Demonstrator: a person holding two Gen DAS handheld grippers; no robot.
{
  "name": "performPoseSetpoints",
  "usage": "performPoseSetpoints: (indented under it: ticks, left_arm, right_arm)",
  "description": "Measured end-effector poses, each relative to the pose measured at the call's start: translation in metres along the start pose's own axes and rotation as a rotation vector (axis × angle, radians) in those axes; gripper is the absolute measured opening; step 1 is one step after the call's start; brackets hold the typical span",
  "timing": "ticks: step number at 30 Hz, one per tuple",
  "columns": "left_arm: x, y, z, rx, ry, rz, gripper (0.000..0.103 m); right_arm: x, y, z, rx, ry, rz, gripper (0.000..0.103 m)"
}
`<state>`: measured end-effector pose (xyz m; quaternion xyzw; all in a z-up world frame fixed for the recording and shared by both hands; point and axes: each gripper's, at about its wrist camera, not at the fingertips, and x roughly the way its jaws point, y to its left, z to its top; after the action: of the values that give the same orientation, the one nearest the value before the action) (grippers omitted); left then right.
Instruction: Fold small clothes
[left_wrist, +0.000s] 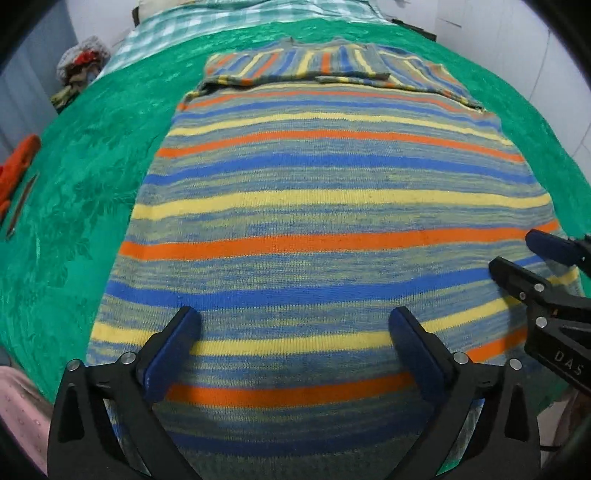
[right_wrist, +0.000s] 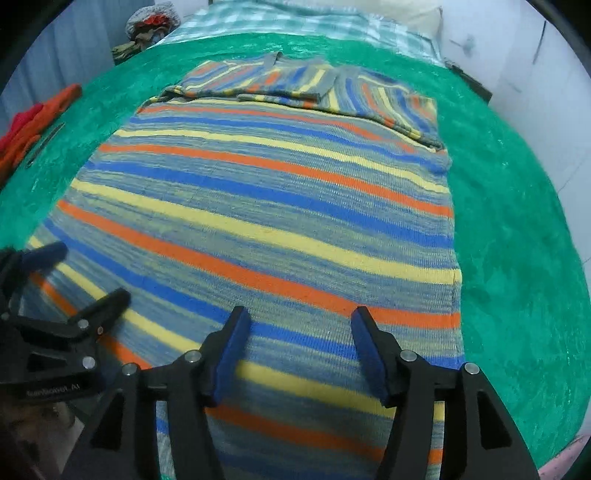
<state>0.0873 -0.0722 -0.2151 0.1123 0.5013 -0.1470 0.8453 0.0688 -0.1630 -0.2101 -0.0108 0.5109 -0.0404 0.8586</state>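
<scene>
Two sleeves are already folded across the far end of the striped sweater (left_wrist: 332, 206), which lies flat on the green cover (left_wrist: 92, 166), its long axis running away from both grippers toward the collar. Its near hem lies under and just behind the fingertips. The left gripper (left_wrist: 295, 332), jaws spread wide and empty, hangs over the hem's left half; the right gripper (right_wrist: 301, 332), jaws partly spread and also empty, hangs over the right half near the side edge. Each looks about equally near, so the likely next move is a two-handed pinch of the hem.
</scene>
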Motion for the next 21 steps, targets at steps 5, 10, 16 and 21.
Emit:
performPoseSetpoints:
  ticks: [5, 10, 16, 21]
  left_arm:
    - [0.0022, -0.0008, -0.0022, 0.004, -0.021, -0.005, 0.103]
    - [0.0007, 0.0003, -0.0032, 0.005, -0.027, -0.003, 0.103]
    - [-0.0013, 0.0009, -0.0059, 0.006, -0.028, 0.001, 0.103]
    - [-0.0012, 0.0008, -0.0059, 0.007, -0.027, 0.002, 0.102]
  right_arm:
    - [0.0036, 0.0018, -0.0042, 0.009, -0.030, -0.009, 0.061]
    - [0.0050, -0.0017, -0.0062, 0.023, -0.035, 0.012, 0.061]
    - [0.0048, -0.0019, -0.0074, 0.025, -0.038, 0.015, 0.062]
    - [0.0048, -0.0015, -0.0076, 0.025, -0.038, 0.015, 0.062]
